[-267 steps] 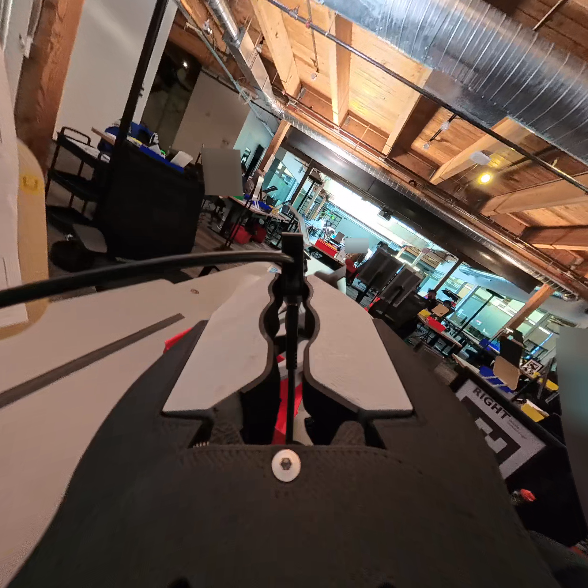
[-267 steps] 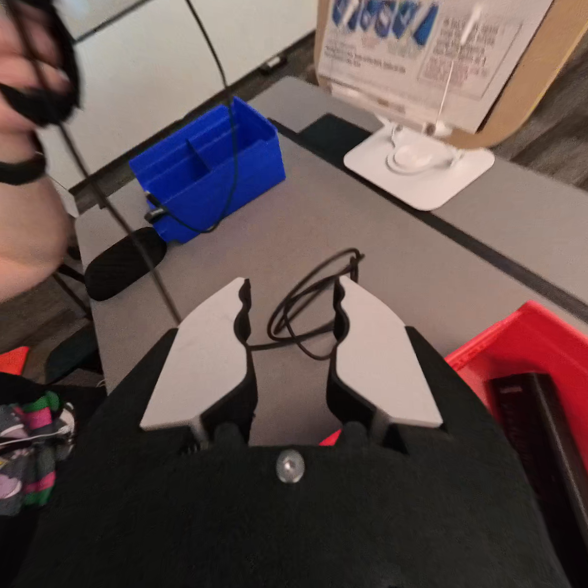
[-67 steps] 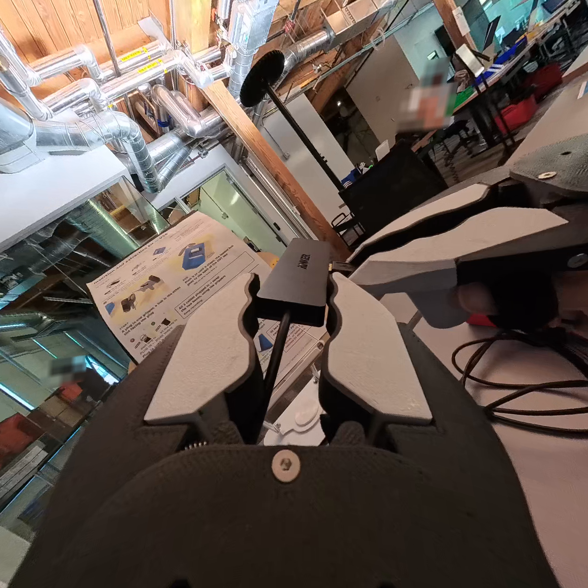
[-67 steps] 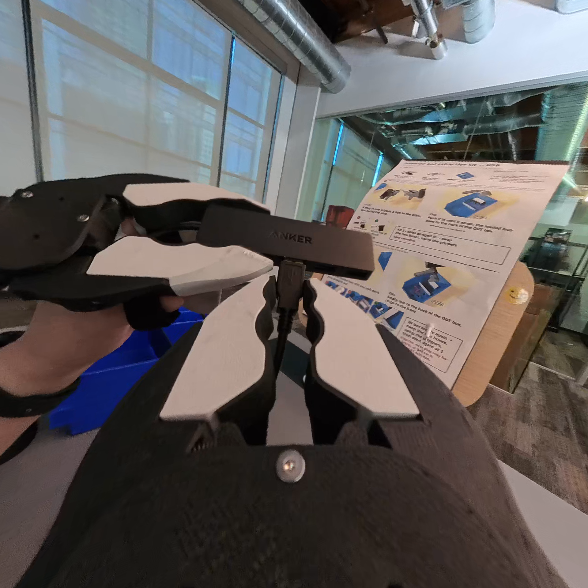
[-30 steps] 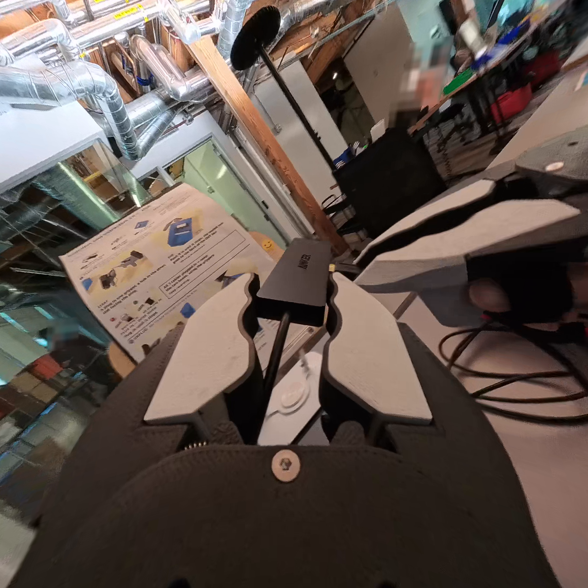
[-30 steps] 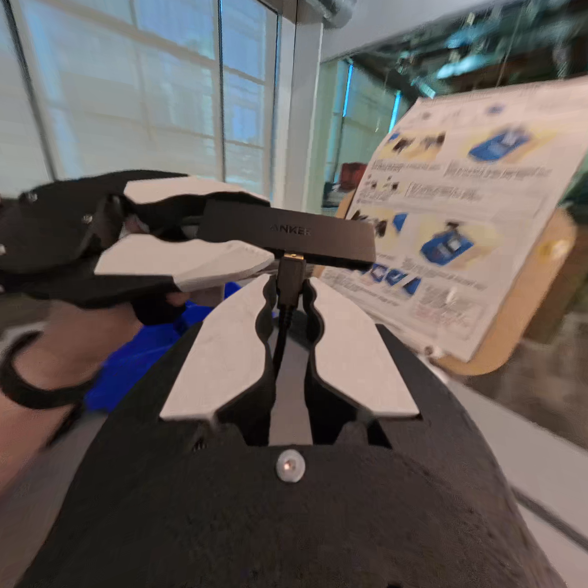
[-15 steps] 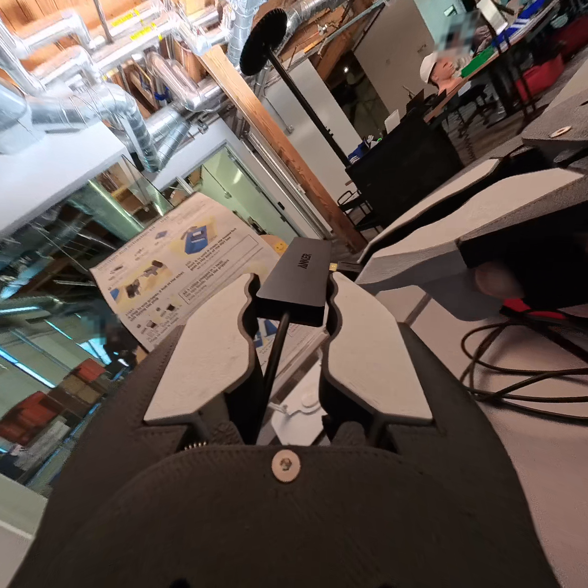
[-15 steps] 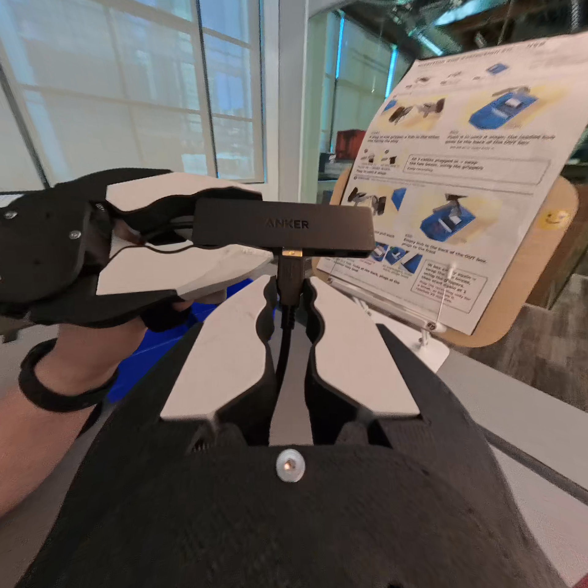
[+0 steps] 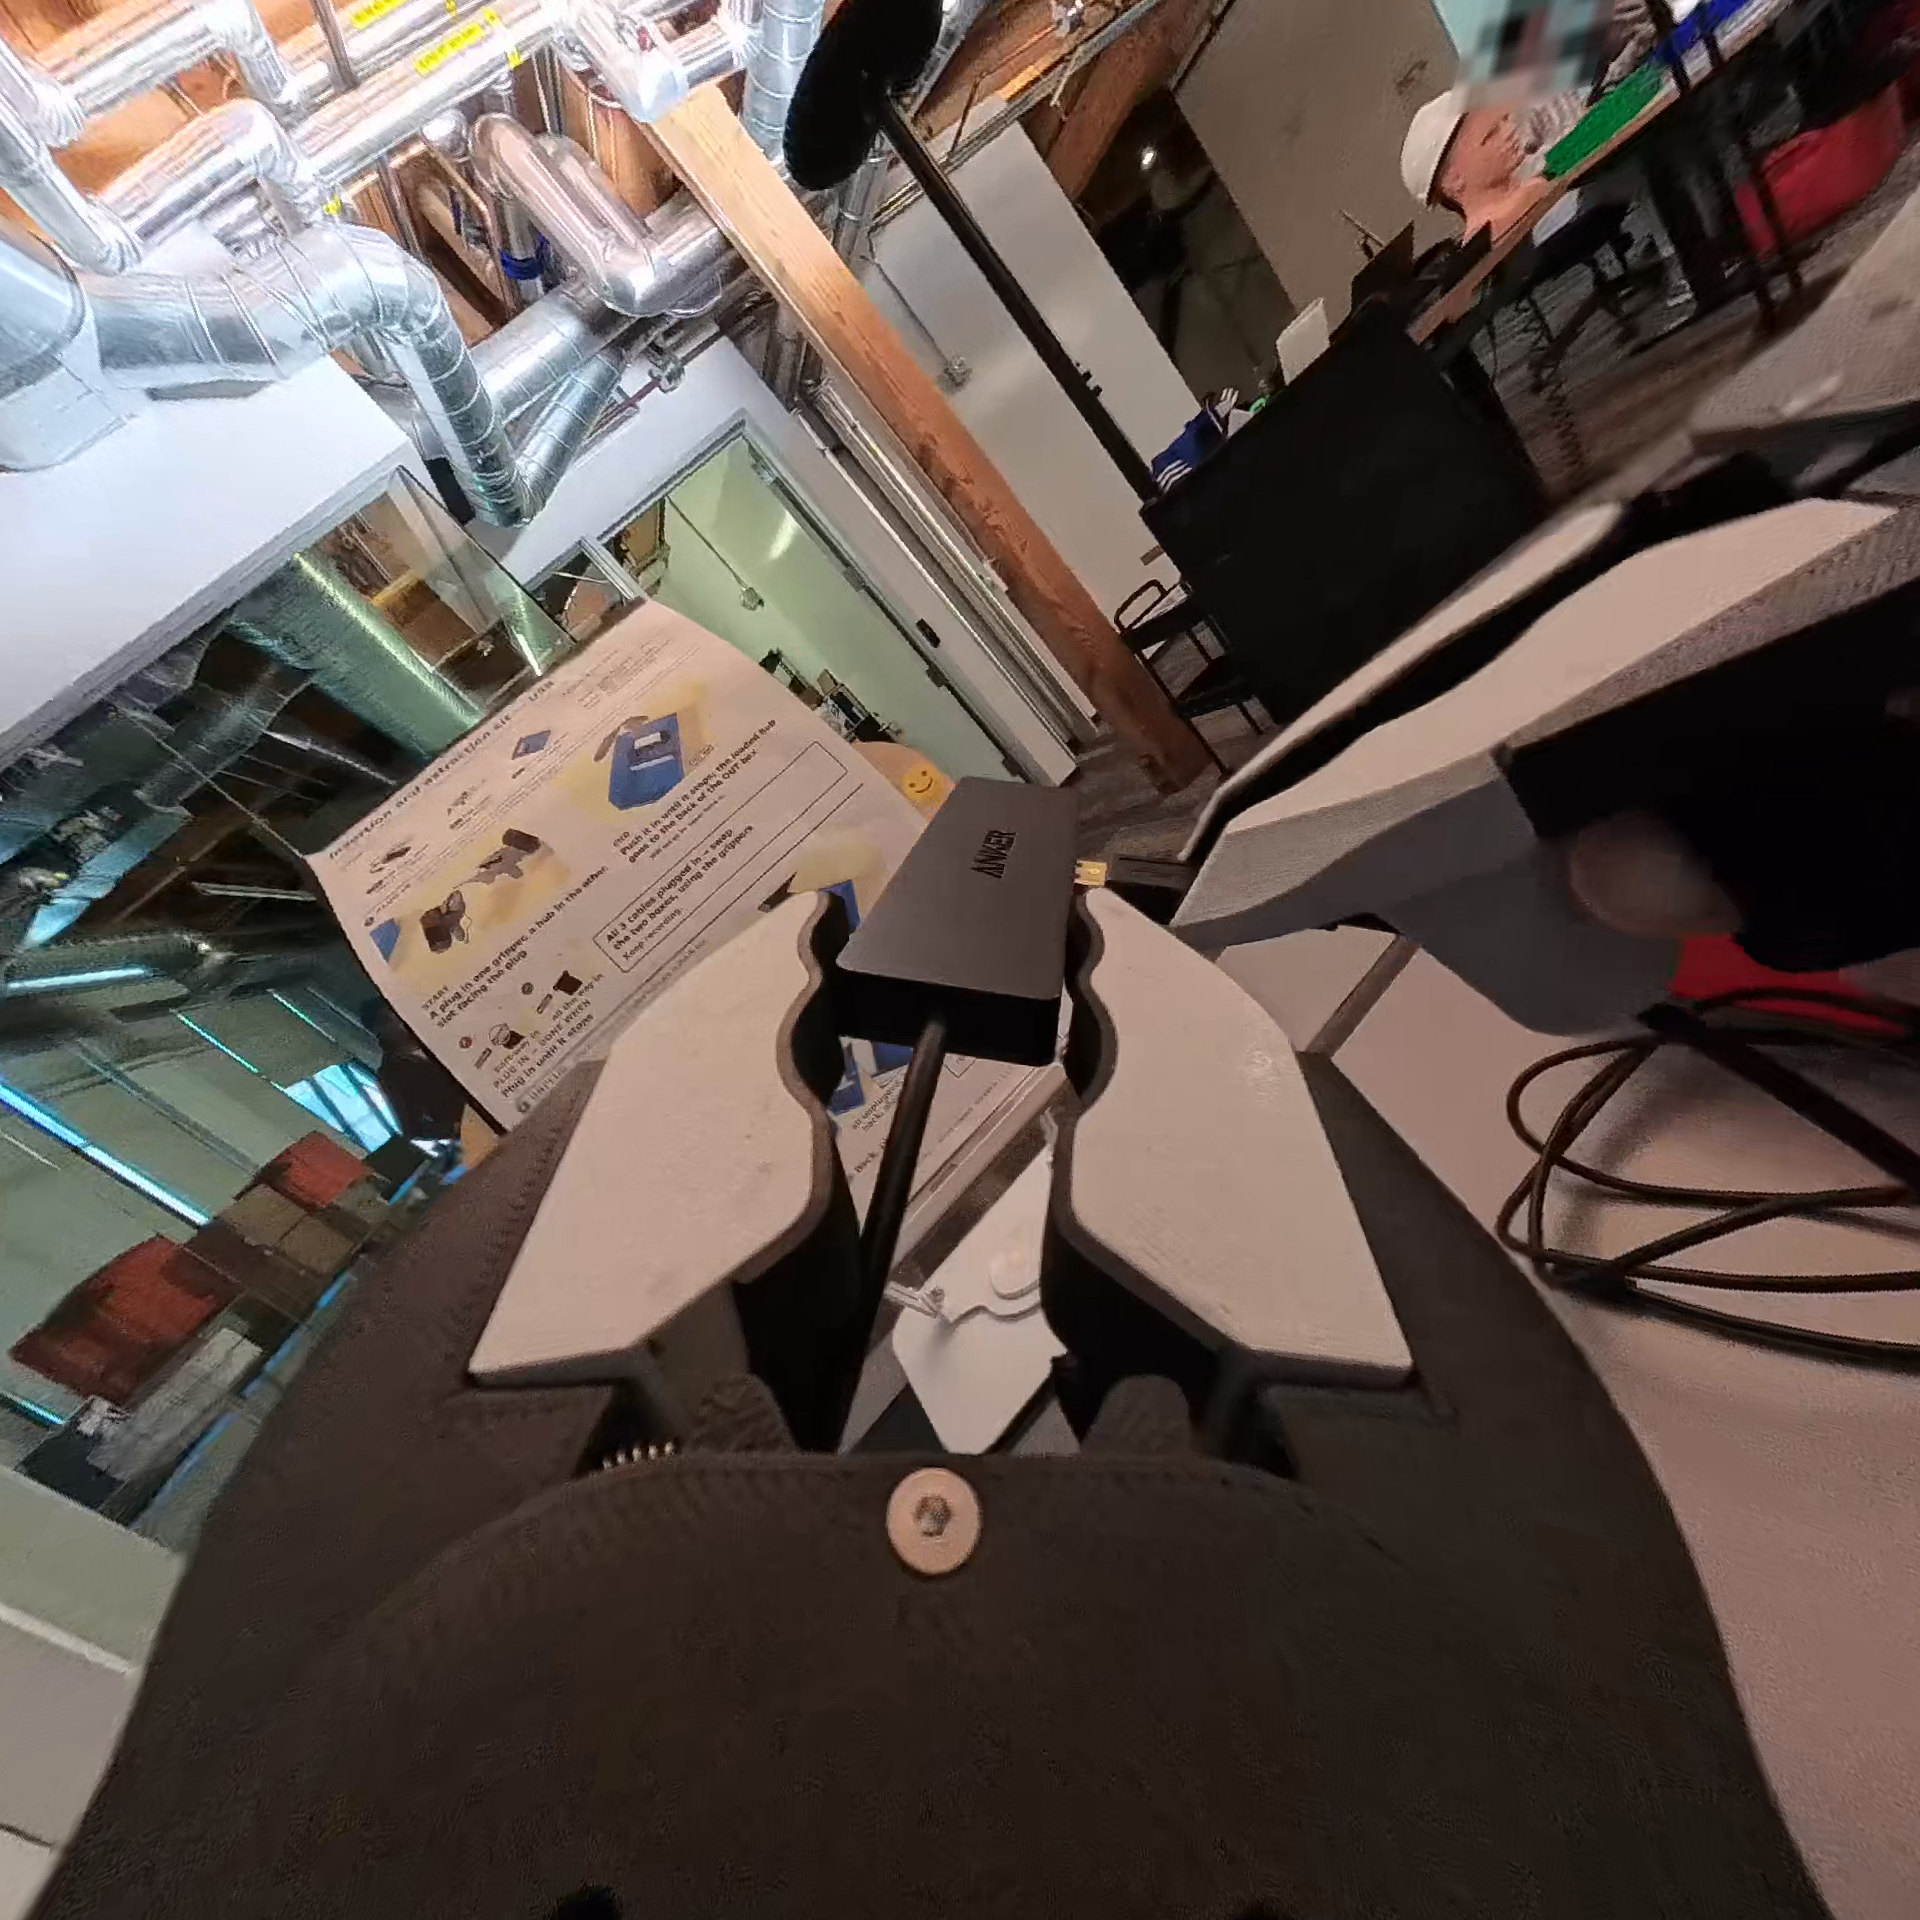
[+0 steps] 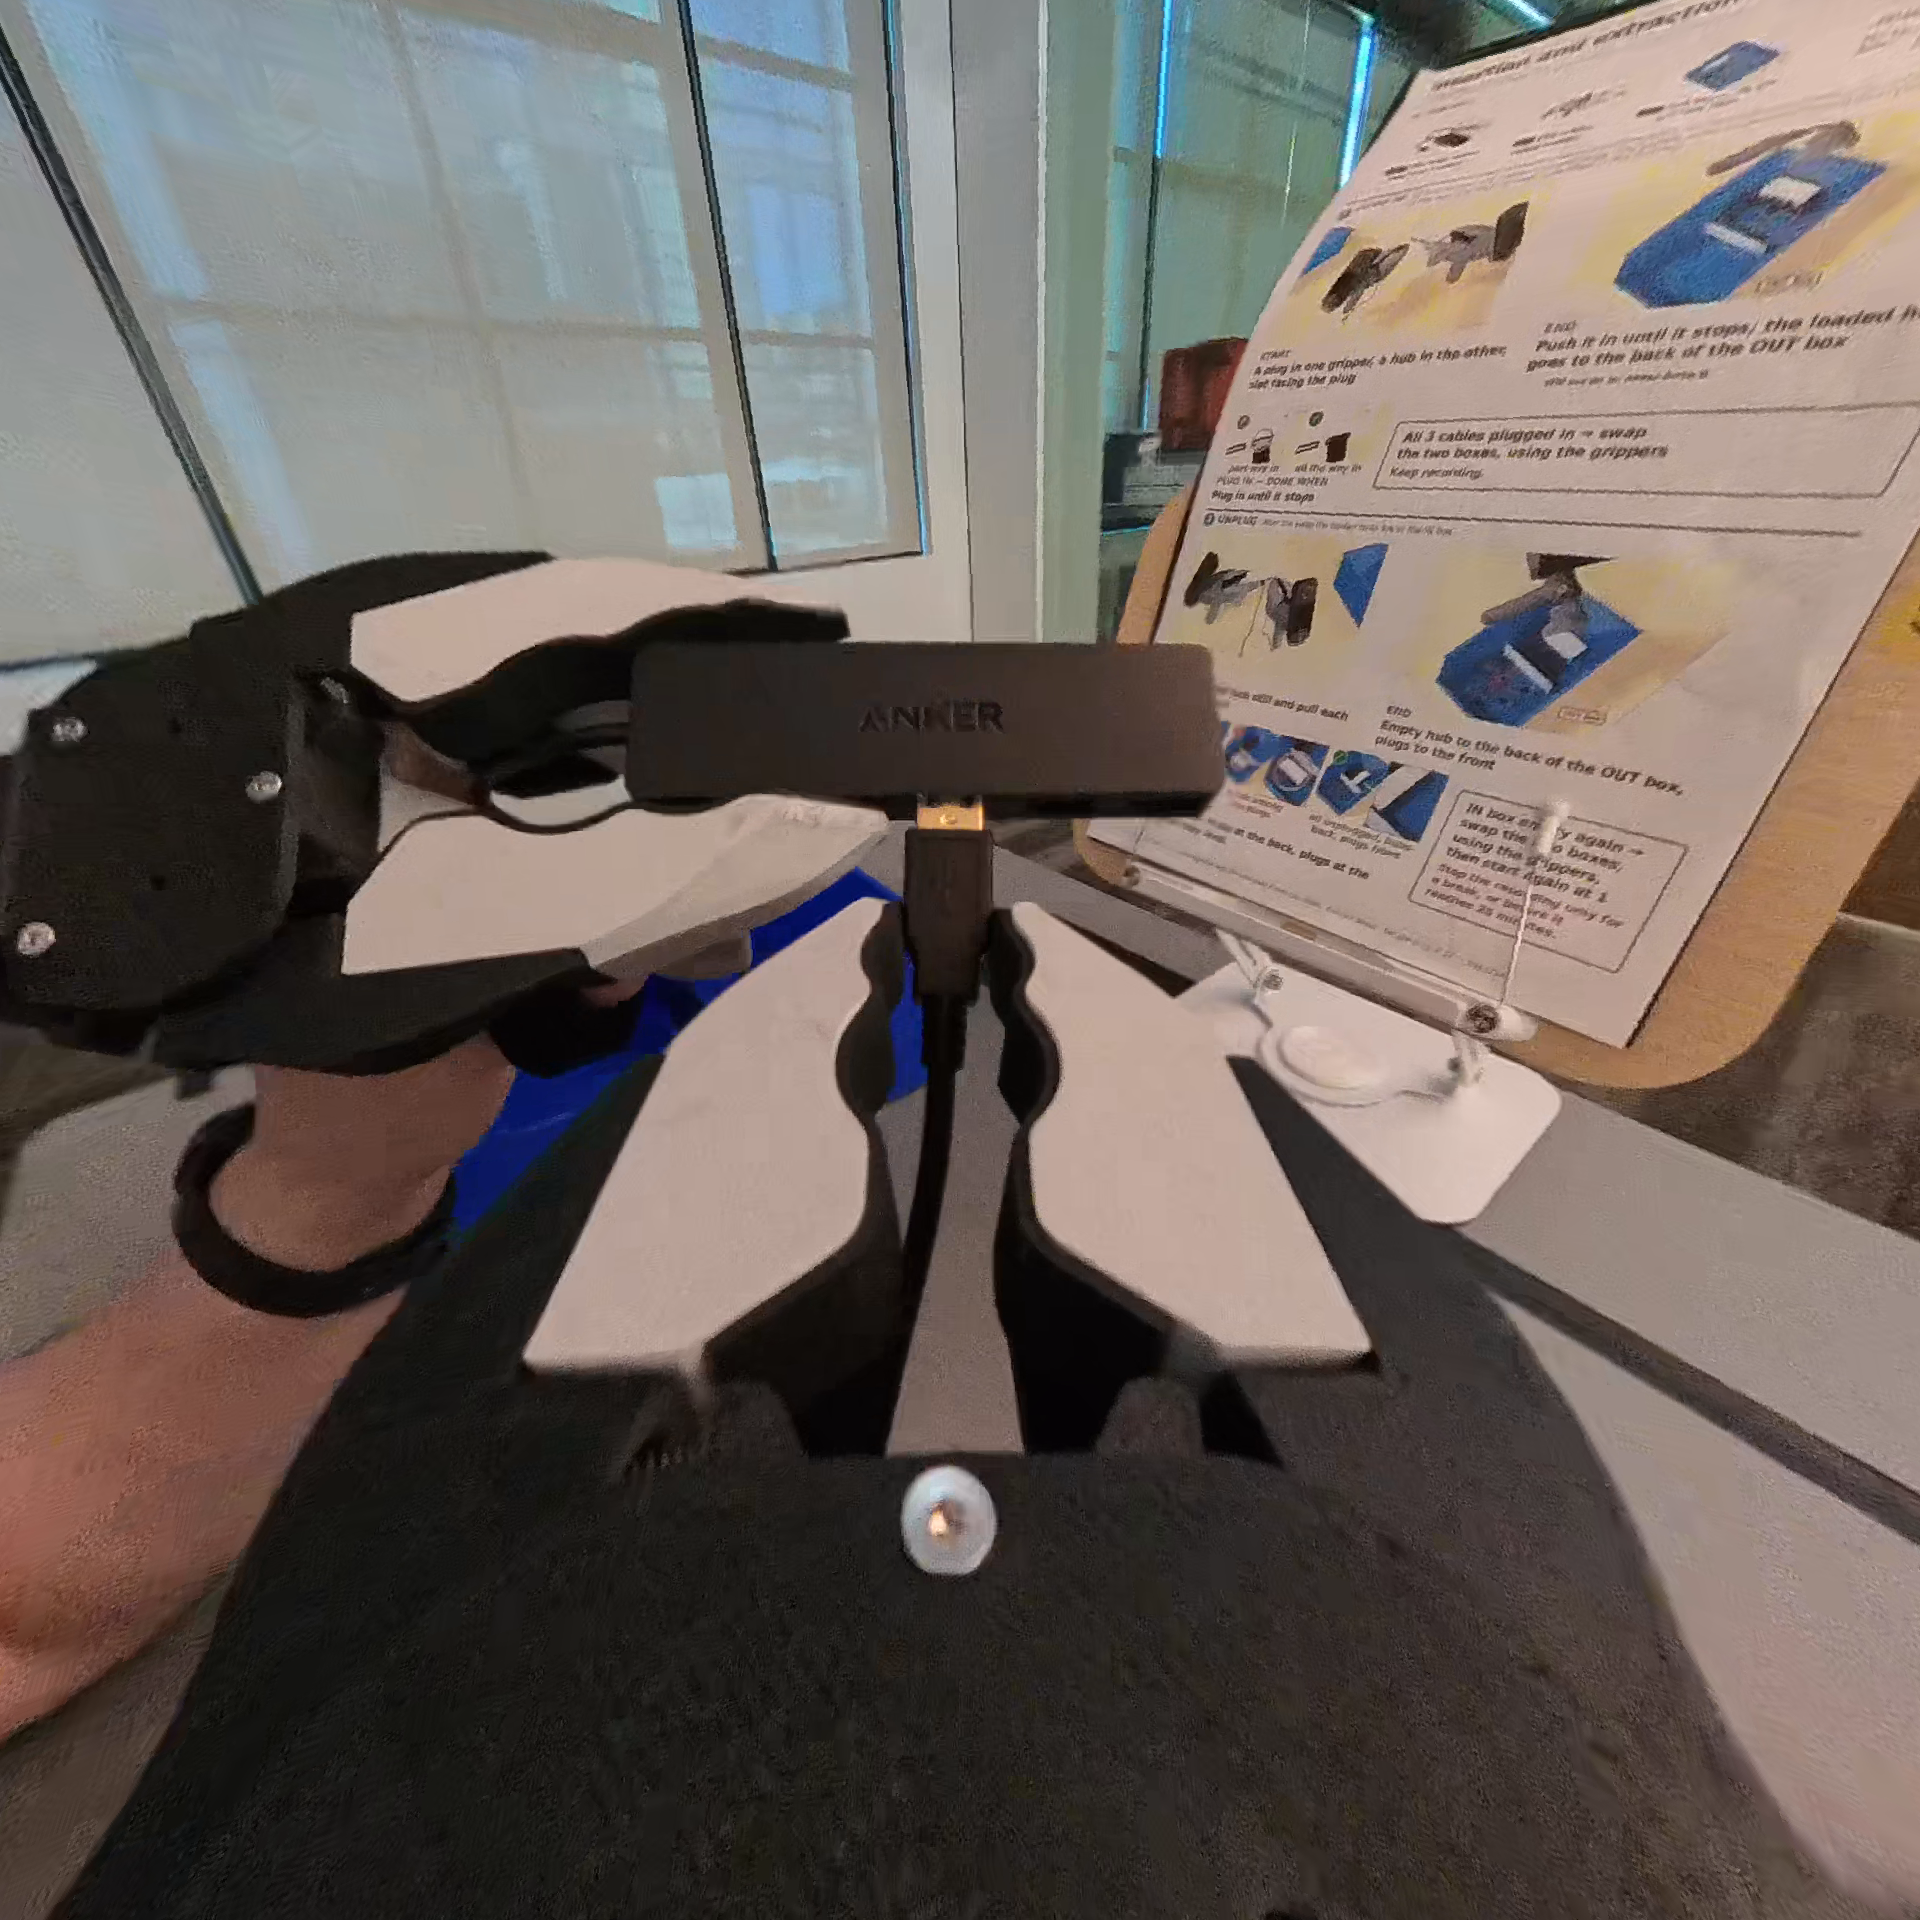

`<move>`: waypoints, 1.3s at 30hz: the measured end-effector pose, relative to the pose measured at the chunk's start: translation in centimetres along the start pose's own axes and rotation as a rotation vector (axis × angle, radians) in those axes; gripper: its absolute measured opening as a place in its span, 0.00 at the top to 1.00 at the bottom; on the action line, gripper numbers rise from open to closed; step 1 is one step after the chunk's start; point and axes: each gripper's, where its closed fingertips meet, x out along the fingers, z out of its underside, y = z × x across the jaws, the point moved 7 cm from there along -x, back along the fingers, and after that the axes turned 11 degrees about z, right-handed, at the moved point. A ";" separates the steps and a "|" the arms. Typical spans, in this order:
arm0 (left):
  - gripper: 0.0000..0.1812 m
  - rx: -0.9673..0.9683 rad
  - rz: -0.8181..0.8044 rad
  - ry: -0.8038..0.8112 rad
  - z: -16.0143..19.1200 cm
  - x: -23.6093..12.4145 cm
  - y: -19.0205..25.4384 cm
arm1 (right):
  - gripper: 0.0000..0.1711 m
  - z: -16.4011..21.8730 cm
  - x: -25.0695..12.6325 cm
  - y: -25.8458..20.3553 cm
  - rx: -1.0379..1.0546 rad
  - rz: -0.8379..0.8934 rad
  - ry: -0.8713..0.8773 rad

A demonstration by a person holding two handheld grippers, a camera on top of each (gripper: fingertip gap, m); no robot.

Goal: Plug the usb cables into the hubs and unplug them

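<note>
An instruction sheet (image 10: 1538, 540) leans on its stand behind. The left tool (image 9: 951, 982) clamps the black hub (image 10: 925, 722); the right tool (image 10: 945, 940) pinches the USB plug (image 10: 943, 883), its gold tip partly inside the hub's port.

Close wrist views, crossing, sharing hub (image 9: 971, 904)
</note>
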 end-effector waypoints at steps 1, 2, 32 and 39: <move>0.78 -0.016 -0.001 0.006 0.1 0.0 -0.1 | 0.90 0.1 0.0 0.0 0.046 -0.006 0.012; 0.78 -0.032 0.003 0.017 0.2 0.0 -0.2 | 0.90 0.1 0.1 0.0 0.047 -0.010 0.029; 0.79 -0.048 -0.289 -0.204 4.8 -2.1 -5.8 | 0.83 18.8 4.8 6.3 -0.117 0.025 -1.059; 0.79 -0.084 -0.269 -0.181 4.6 -2.6 -6.1 | 0.54 12.4 0.9 6.1 -0.092 -0.112 -0.922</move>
